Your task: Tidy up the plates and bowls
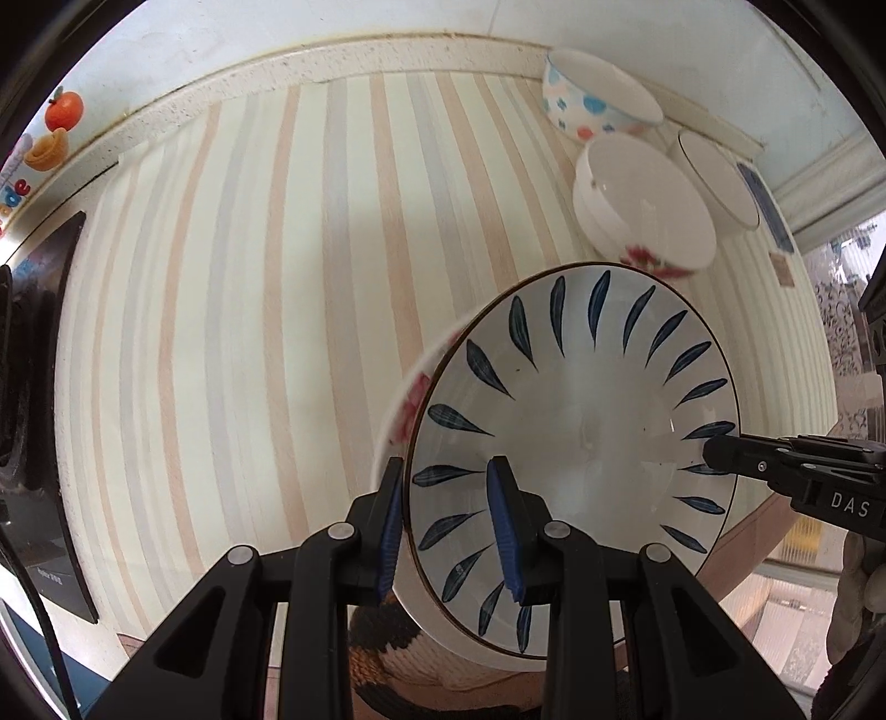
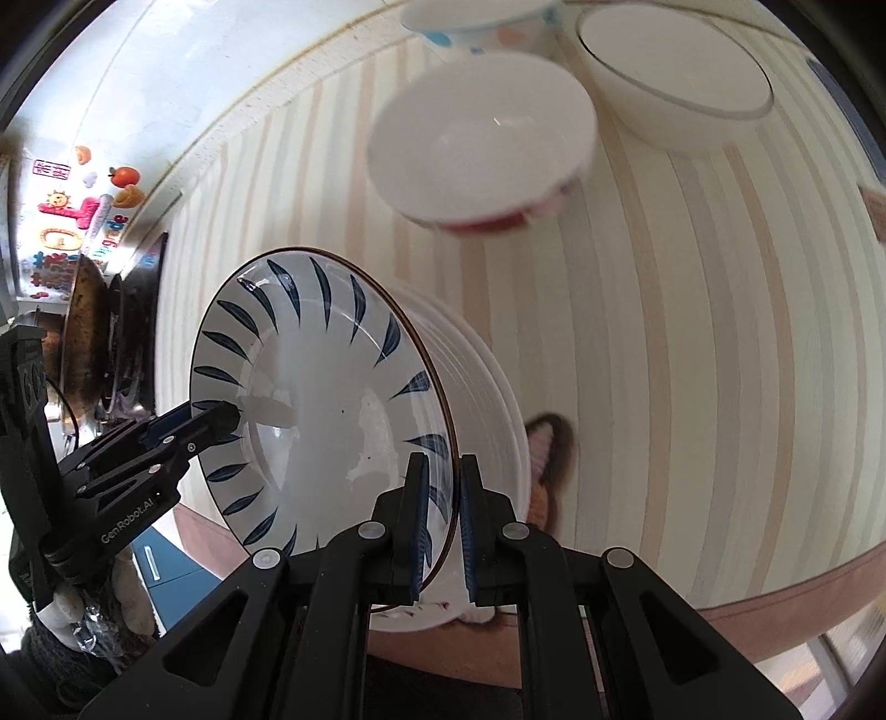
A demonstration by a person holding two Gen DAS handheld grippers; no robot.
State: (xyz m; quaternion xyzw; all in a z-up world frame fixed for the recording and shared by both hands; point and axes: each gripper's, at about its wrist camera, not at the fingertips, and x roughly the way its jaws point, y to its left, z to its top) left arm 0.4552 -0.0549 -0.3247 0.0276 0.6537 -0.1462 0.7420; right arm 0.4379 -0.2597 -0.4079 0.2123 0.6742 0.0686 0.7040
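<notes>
Two grippers, left [image 1: 451, 531] and right [image 2: 441, 526], each clamp the leaf plate's [image 1: 576, 421] rim above the cloth [image 1: 249, 332]; three bowls [image 1: 642, 205] remain unstacked.

A white bowl with red flowers [image 2: 480, 145] shows motion-blurred in the right wrist view — its pattern smears into a red streak. The white plate with dark blue leaf strokes [image 1: 576, 443] hides most of a second red-flowered dish beneath it. A blue-spotted white bowl [image 2: 476, 22] is cut off by the top edge — only its lower part shows.
</notes>
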